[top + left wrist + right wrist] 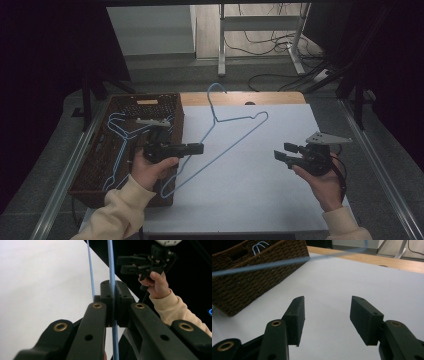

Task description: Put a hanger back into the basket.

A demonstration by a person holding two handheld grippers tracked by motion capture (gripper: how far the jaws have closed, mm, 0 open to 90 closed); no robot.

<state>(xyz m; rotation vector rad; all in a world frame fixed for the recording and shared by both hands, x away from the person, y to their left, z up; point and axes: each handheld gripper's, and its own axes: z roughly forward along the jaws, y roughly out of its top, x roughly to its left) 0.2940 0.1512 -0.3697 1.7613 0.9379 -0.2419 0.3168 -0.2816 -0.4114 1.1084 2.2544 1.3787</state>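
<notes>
My left fingers [113, 293] clamp the blue wire hanger [227, 135] above the bench [260, 190]; my right fingers [327, 315] gape empty, well apart from it.

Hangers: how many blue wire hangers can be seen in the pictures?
2, perhaps more. One hanger is held above the white table by the left tool. Another hanger lies in the brown basket, where further ones may be hidden.

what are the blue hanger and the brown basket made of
The blue hanger, pinched in the left gripper, looks like thin metal wire with a smooth blue coating: its line is slim, even and bent into tight corners. The brown basket looks woven, likely wicker or paper rope, matte: the right gripper view shows ribbed plaited rows. Whether it is natural fibre or plastic is hard to tell.
</notes>
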